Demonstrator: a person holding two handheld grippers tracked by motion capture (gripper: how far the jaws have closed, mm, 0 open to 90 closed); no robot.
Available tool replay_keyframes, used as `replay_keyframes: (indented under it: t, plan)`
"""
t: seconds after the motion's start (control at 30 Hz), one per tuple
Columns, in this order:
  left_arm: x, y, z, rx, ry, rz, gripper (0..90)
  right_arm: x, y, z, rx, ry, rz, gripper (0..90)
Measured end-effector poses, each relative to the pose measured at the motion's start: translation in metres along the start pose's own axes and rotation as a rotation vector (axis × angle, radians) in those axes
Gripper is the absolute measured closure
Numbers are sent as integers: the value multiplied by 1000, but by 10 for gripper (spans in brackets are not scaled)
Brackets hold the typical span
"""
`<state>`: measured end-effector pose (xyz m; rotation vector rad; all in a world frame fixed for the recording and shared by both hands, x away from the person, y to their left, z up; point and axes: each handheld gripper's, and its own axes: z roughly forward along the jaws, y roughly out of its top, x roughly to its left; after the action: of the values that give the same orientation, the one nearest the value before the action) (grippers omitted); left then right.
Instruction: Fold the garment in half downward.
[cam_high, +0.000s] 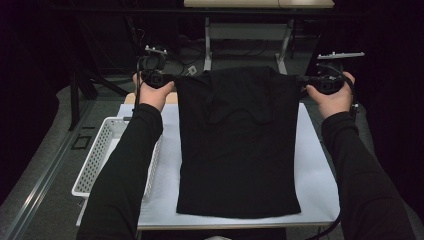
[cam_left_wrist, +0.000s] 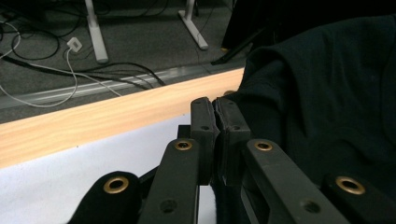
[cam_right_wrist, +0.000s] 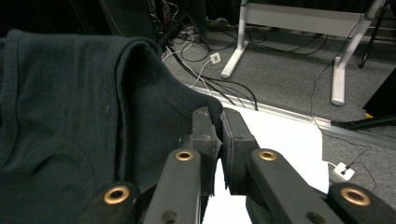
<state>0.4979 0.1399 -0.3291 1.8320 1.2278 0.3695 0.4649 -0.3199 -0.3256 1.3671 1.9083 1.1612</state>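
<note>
No readable text, label, brand, number or sign appears in any of the views: none on the black garment (cam_high: 237, 145), the white basket (cam_high: 97, 155) at lower left, or the white table (cam_high: 315, 175).

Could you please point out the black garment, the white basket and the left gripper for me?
black garment (cam_high: 237, 150): high view, middle of the cloth.
white basket (cam_high: 95, 155): high view, its left wall.
left gripper (cam_left_wrist: 217, 109): left gripper view, between its fingertips.
</note>
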Motion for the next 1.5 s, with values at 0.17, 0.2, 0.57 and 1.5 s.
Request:
replay_keyframes:
  t: [0.17,0.2,0.57,1.5]
  plan:
    - [2,-4,8,5,-5,-9,865,2,-1,8,13,-3,-7,855]
    - [3,-9,13,12,-9,-12,865,4,-6,13,24,4,-6,855]
    - [16,-45,40,83,-21,-46,865,-5,-51,38,122,17,19,853]
    - [39,-104,72,225,3,-96,865,-28,-118,63,257,36,100,852]
